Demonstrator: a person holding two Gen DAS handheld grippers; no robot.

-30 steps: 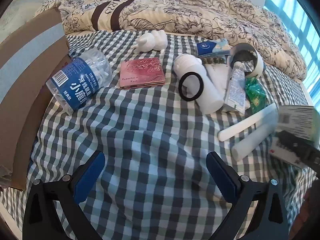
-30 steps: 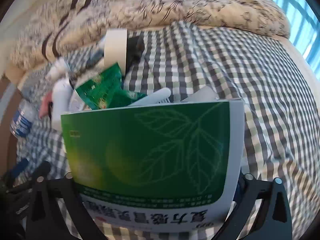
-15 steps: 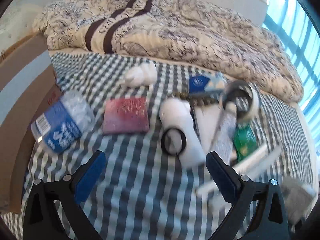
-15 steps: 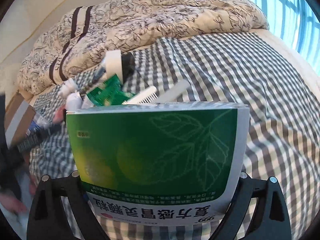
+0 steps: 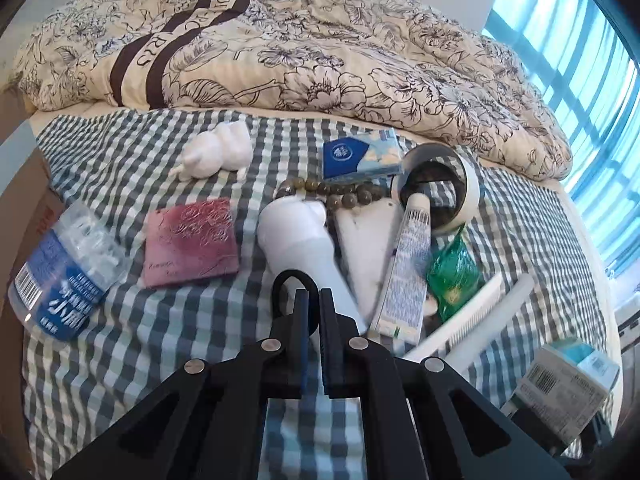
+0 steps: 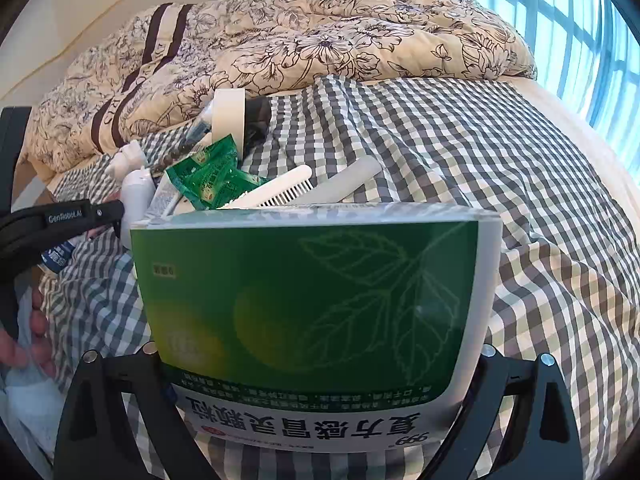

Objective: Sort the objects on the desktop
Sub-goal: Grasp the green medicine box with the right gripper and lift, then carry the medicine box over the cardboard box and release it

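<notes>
My left gripper (image 5: 314,300) is shut and empty, its tips just in front of a black hair tie (image 5: 289,278) lying on a white bottle (image 5: 304,248). My right gripper (image 6: 320,364) is shut on a green and white medicine box (image 6: 312,300), held above the checked cloth (image 6: 500,184); the box also shows in the left wrist view (image 5: 568,384) at lower right. On the cloth lie a pink wallet (image 5: 190,236), a blue-labelled jar (image 5: 68,268), a white figurine (image 5: 218,154), a tissue pack (image 5: 360,156), beads (image 5: 340,194), a tube (image 5: 406,272), a tape roll (image 5: 448,184), a green sachet (image 5: 454,276) and a comb (image 5: 460,328).
A flowered quilt (image 5: 320,48) is bunched along the far side of the bed. A cardboard box (image 5: 24,208) stands at the left edge. A window (image 5: 592,92) is on the right. The left gripper's arm (image 6: 60,220) reaches in at the left of the right wrist view.
My left gripper has shut from wide open and moved toward the white bottle and hair tie. My right gripper has kept hold of the medicine box and drawn slightly back.
</notes>
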